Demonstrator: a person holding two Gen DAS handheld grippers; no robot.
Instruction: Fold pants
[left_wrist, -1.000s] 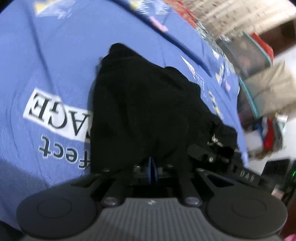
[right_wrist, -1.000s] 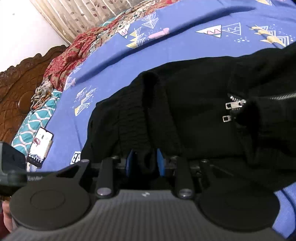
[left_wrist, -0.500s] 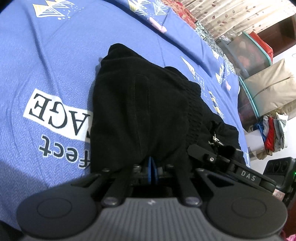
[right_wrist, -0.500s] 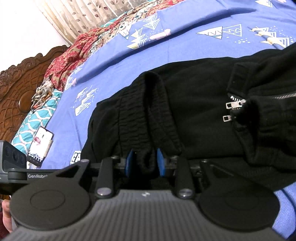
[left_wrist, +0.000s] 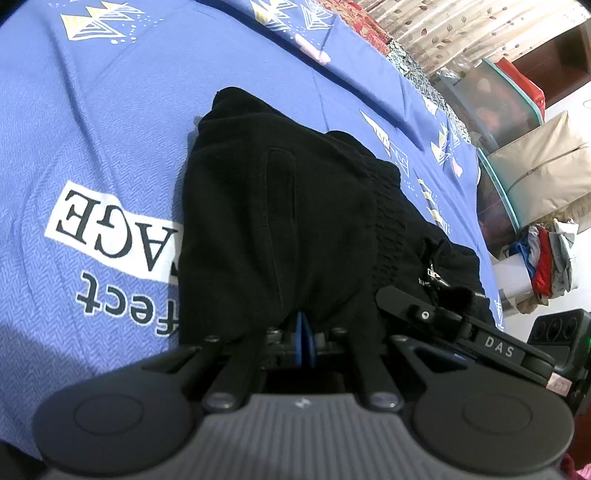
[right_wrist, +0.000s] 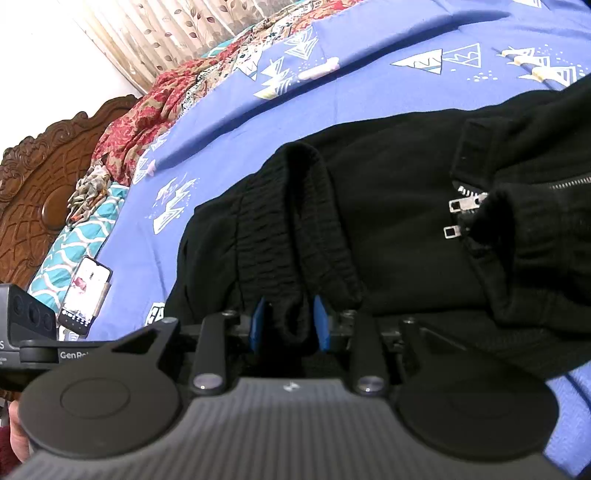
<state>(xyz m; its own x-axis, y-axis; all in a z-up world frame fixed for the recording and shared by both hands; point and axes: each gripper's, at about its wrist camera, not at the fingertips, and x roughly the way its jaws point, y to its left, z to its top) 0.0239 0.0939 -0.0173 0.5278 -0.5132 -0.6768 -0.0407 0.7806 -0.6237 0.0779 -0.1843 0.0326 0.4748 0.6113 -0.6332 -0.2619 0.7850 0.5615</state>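
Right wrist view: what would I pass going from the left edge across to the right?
Carved wooden headboard → phone lying on the bedsheet → ribbed waistband of the black pants, pinched in the right gripper → metal zipper.

Left gripper (left_wrist: 303, 341) pinches black pants (left_wrist: 280, 229) on blue bedsheet (left_wrist: 92, 122).

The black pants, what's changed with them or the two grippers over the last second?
Almost nothing. The left gripper stays shut on the black pants, and the right gripper keeps its jaws around the bunched waistband. The pants lie as before on the blue bedsheet.
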